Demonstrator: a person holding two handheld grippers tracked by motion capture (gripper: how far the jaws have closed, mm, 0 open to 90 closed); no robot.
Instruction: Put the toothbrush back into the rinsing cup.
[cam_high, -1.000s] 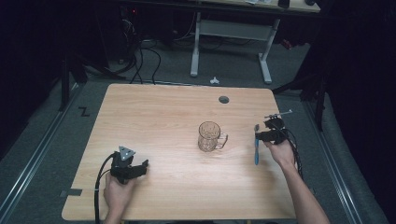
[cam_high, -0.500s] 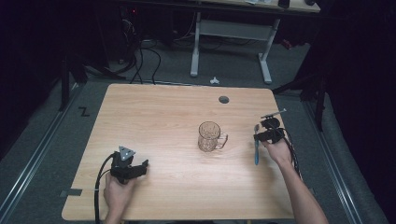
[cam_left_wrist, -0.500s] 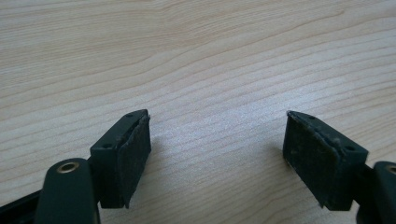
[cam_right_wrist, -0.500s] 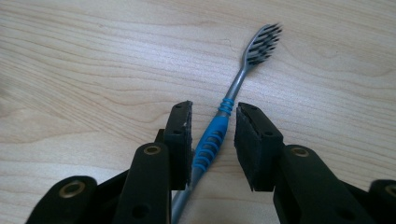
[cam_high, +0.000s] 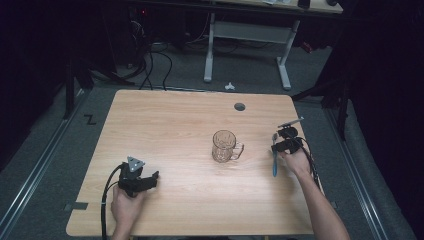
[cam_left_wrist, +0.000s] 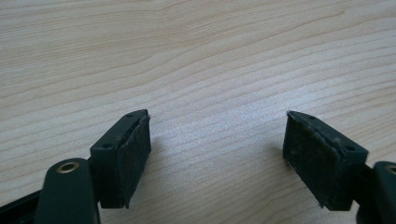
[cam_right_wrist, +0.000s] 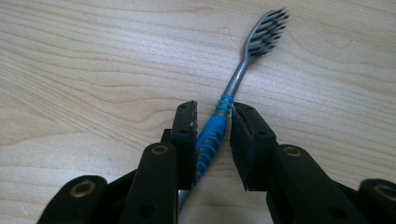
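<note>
Jaws just closing around the neck of a toothbrush (cam_right_wrist: 219, 128) flat on the table (cam_high: 170, 130), the right gripper (cam_right_wrist: 214, 122) readies a pickup, the mug (cam_high: 226, 146) near, while the left gripper (cam_left_wrist: 217, 135) rests spread and empty

We read this as a lab or test room: our bare wooden table (cam_high: 165, 120) stands on grey carpet, loose cables (cam_high: 150, 62) tangle on the floor at eleven o'clock, and a white-legged desk (cam_high: 247, 37) waits at twelve o'clock in darkness
</note>
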